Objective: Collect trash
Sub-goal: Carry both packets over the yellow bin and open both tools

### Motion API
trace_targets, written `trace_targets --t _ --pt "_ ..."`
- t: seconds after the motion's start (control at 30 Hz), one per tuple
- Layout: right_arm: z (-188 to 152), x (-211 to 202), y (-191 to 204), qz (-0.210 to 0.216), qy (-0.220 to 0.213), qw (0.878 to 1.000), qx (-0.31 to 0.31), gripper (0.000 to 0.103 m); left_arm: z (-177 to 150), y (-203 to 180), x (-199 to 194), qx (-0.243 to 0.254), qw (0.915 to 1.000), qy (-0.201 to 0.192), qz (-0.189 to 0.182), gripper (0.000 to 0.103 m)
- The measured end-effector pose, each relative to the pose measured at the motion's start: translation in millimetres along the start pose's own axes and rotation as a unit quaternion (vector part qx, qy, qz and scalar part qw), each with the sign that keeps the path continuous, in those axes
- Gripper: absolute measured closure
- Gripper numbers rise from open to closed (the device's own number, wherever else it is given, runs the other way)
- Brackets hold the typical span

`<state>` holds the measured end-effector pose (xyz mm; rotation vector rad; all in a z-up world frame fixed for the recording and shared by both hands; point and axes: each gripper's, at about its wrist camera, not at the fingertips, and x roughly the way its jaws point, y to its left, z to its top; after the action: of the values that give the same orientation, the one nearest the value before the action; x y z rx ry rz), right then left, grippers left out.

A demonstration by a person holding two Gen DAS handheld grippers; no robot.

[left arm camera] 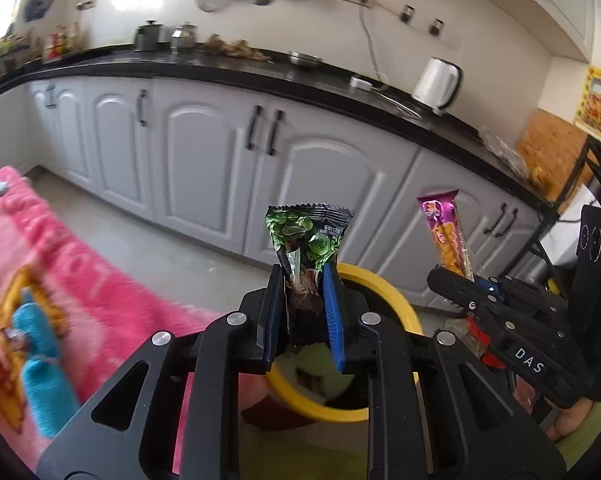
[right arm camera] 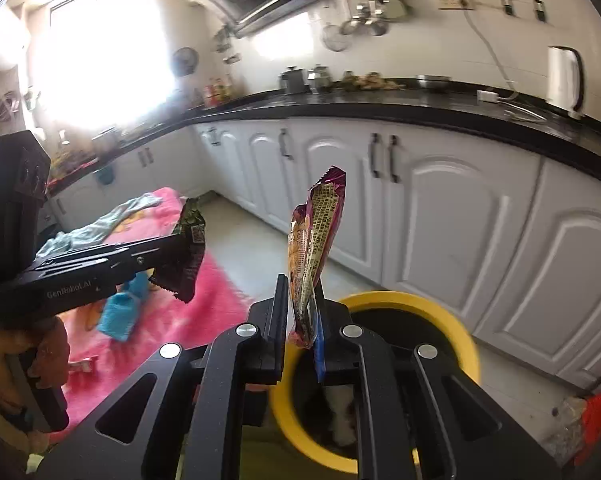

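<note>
My left tool (left arm camera: 302,300) pinches a green snack wrapper (left arm camera: 306,240) upright above the yellow-rimmed bin (left arm camera: 384,284), while my right tool (right arm camera: 300,320), just beside it, grips a purple-and-orange wrapper (right arm camera: 314,248) standing over the same bin's rim, kitchen cabinets (left arm camera: 204,152) behind

A crinkled green snack wrapper (left arm camera: 306,240) stands upright, pinched at its dark lower half, above the rim of a yellow-rimmed trash bin (left arm camera: 384,284). Beside it a long purple-and-orange snack wrapper (right arm camera: 314,248), creased lengthwise, stands upright, clamped at its lower end over the same bin
</note>
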<state>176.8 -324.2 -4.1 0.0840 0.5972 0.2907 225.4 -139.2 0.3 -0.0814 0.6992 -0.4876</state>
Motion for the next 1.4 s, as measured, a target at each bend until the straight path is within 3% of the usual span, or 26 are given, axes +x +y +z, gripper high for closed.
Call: trace_targets --t 0.37,1.03,1.17,1.4 --pt "-21 16 -57 -0.025 0.018 0.998 0.053 0.092 -11 -32 57 0.027 0.9987 0.040 -0.014 0.089" --pt "-48 56 -78 -0.033 0.077 0.993 0.084 0.091 -38 -23 102 0.005 0.9958 0.085 -0.034 0.083" --pt "-49 60 -83 -0.037 0.082 0.992 0.094 0.066 -40 -21 106 -0.003 0.9954 0.089 -0.036 0.077" --pt "-47 54 -87 -0.045 0.069 0.991 0.102 0.051 -43 -13 103 -0.015 0.9953 0.092 -0.029 0.058"
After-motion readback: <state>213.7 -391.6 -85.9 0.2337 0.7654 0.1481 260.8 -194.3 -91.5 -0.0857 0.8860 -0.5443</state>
